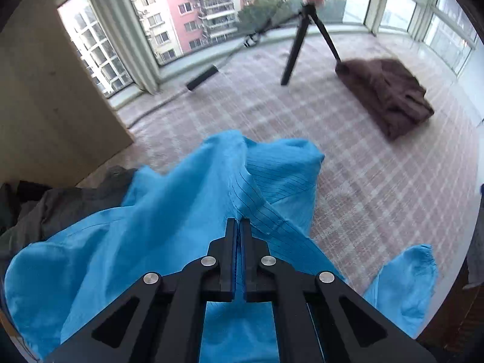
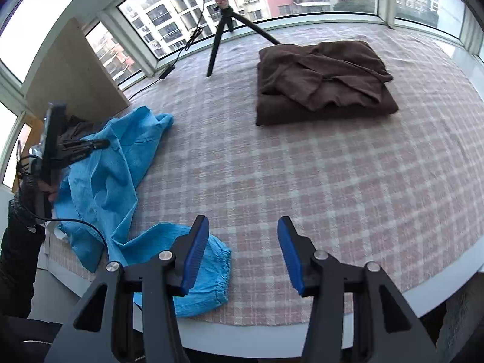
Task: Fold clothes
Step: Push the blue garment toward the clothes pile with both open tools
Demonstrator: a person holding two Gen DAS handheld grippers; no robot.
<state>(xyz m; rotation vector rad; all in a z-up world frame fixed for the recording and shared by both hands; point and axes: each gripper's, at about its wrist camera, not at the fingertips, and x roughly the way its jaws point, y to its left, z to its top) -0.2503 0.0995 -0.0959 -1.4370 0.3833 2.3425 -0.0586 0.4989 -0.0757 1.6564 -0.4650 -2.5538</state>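
Note:
A crumpled bright blue garment (image 1: pixel 169 211) (image 2: pixel 112 178) lies at the left of the plaid-covered surface (image 2: pixel 302 181). My left gripper (image 1: pixel 237 225) is shut on a fold of it; the right wrist view shows that gripper (image 2: pixel 103 143) held by a gloved hand (image 2: pixel 27 190) above the cloth. An elastic cuff of the blue garment (image 2: pixel 208 269) rests near the front edge. My right gripper (image 2: pixel 243 227) hovers open over the plaid cover, its left finger above that cuff, nothing between its pads. A folded brown garment (image 2: pixel 323 81) (image 1: pixel 384 96) sits at the far right.
A black tripod (image 2: pixel 224 30) (image 1: pixel 305 33) with a ring light and trailing cable stands at the back by the windows. A beige board (image 2: pixel 72 72) leans at the left, with dark grey clothes (image 1: pixel 60 202) below it. The white front edge (image 2: pixel 272 338) lies close.

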